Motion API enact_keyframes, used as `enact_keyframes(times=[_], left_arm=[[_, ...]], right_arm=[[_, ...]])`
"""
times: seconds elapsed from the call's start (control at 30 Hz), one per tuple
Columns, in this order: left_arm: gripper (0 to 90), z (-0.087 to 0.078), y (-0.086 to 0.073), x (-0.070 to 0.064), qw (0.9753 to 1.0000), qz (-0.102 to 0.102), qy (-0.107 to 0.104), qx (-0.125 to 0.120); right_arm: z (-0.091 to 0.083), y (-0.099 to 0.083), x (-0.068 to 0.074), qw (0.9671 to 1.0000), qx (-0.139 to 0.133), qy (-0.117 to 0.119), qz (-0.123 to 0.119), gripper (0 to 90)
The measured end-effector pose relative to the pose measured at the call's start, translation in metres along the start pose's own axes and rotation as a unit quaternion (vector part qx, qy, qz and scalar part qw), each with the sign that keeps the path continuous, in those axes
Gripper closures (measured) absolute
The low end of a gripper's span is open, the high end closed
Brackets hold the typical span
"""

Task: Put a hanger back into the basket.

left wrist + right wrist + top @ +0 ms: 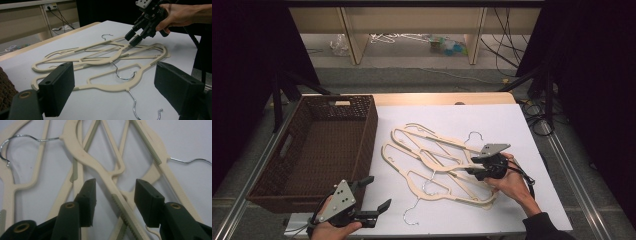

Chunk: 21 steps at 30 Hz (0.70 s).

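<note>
This looks like a lab or recording studio set up for handling trials, not a home. The bench [492, 210] is covered with a plain white sheet and sits in a metal frame with rails [572, 170] along its sides. Black curtains [592, 65] close off both sides. Loose cables [504, 42] trail across the grey carpeted floor behind, near bare wooden shelving [412, 20] with some clutter beneath it. In the left gripper view, a wall socket [51, 6] with plugged-in leads shows on a pale unit.

Cream hangers [437, 165] (silver hooks), brown basket [319, 150]
</note>
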<state>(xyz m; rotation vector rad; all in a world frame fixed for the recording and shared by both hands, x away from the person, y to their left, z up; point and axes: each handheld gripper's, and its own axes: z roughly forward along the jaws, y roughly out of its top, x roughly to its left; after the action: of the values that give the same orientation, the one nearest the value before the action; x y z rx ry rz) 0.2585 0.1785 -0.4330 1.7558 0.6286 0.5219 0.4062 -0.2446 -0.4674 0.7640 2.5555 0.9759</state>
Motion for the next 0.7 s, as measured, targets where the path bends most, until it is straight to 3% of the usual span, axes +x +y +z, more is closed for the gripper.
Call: enact_keyframes(times=[0.2, 0.23, 0.43, 0.53, 0.57, 0.7], left_arm=[[16.6, 0.0006, 0.0002, -0.0011, 1.0, 0.002, -0.003, 0.001], [16.7, 0.0009, 0.0002, -0.0009, 1.0, 0.004, -0.002, 0.002], [16.7, 0.0009, 0.0004, -0.0002, 1.0, 0.008, -0.001, 0.003], [16.8, 0.0007, 0.0001, -0.0006, 1.0, 0.005, -0.002, 0.004], [16.8, 0.0008, 0.0002, -0.0003, 1.0, 0.007, -0.001, 0.003], [16.9, 0.0005, 0.0001, -0.0006, 1.0, 0.007, -0.002, 0.004]], right_arm=[[0.0041, -0.0018, -0.0017, 0.9999, 0.001, 0.012, -0.005, 59.1], [0.0056, -0.0015, -0.0016, 0.9996, 0.015, 0.022, -0.01, 59.8], [0.0098, -0.0022, -0.0041, 0.9994, 0.019, 0.024, -0.017, 64.0], [0.0067, 0.0008, -0.0028, 0.9987, 0.025, 0.031, -0.03, 68.7], [0.0066, 0.0022, -0.001, 0.9971, 0.03, 0.044, -0.053, 70.9], [0.0085, 0.0029, 0.0025, 0.995, 0.046, 0.05, -0.073, 70.9]])
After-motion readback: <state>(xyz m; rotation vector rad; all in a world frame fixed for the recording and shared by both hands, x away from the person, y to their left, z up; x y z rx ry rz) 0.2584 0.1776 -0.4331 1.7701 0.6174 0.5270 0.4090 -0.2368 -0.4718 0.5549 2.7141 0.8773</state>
